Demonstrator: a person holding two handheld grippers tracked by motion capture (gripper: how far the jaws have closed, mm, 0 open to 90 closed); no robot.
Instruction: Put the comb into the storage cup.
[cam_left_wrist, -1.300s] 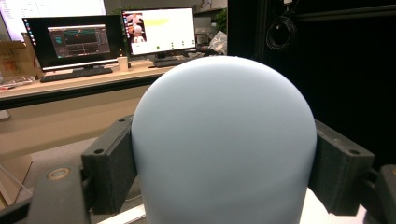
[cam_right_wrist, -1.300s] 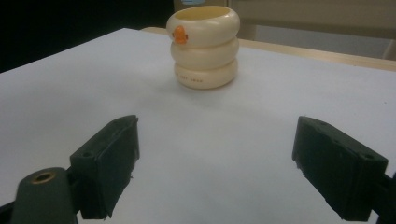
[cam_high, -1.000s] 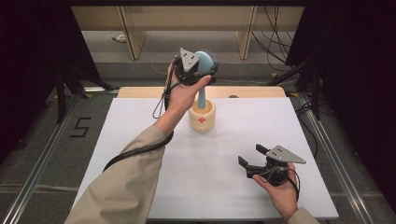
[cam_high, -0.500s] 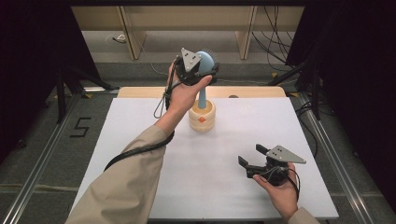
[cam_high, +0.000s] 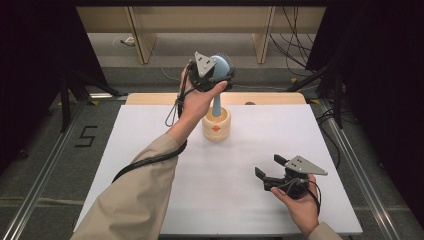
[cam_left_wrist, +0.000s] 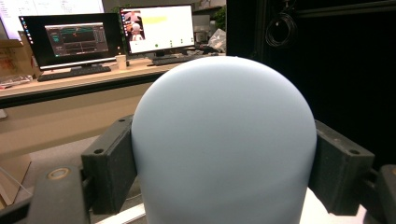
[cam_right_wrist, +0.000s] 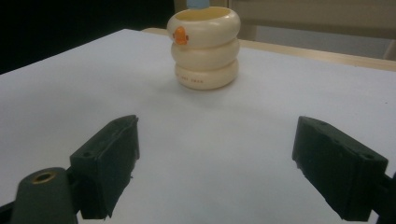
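**Brush head clamped high, holder free to tip**

Between the left gripper (cam_high: 212, 75) jaws sits the rounded blue brush (cam_left_wrist: 224, 144), pinched at its head; its handle runs down into the cream ringed holder (cam_high: 216, 125) below. A sideways pull could lever that light holder over or drag it across the counter (cam_high: 150, 130). The smooth dome might slip. Farther off, the right gripper (cam_high: 274, 172) hangs with jaws spread, empty, the holder well beyond them, so nothing steadies it.

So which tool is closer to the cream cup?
Left. The left tool is just above the cream cup, clamped on the head of the blue brush standing in it. The right tool sits open, well away near the table's front edge.
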